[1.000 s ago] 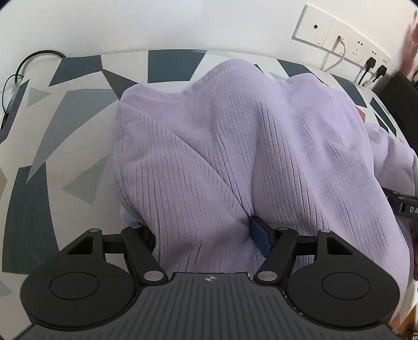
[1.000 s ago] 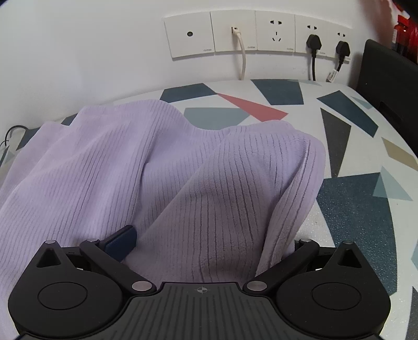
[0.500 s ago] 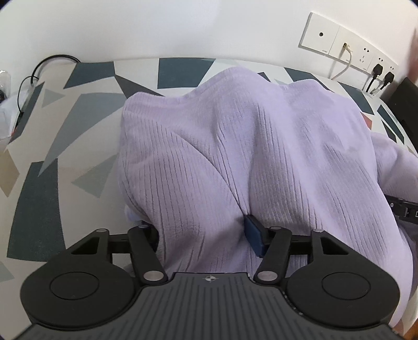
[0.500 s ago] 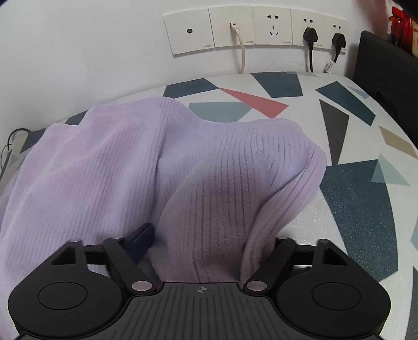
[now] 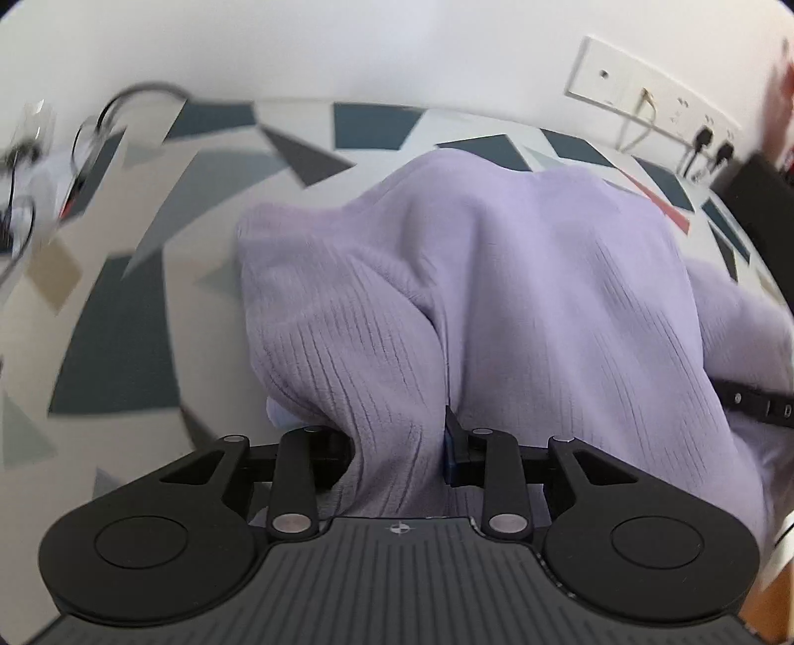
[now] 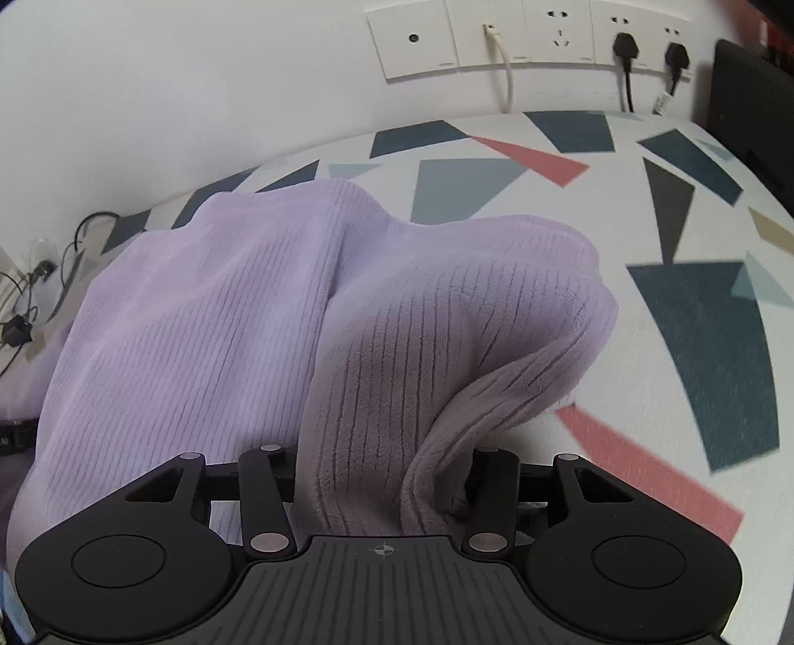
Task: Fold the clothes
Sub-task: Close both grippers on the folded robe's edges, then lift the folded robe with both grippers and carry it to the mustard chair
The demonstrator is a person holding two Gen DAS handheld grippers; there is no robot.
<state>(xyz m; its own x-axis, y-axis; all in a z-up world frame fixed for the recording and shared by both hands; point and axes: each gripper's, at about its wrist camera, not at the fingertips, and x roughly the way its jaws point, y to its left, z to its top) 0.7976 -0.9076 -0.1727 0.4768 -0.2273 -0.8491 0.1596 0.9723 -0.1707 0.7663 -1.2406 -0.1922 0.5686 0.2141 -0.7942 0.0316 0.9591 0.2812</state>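
The sweater [image 5: 521, 297] hung bunched above the desk [image 6: 645, 208], its near edge clenched in the left claw [image 5: 397, 446] and right claw [image 6: 382, 476]. Both should travel level, keeping the edge taut.

— What do we see past our right claw [image 6: 382, 471]?
— Its jaws pinch a fold of the lilac ribbed garment [image 6: 258, 317], draped over the patterned desk [image 6: 694, 322] below wall sockets [image 6: 526, 37].
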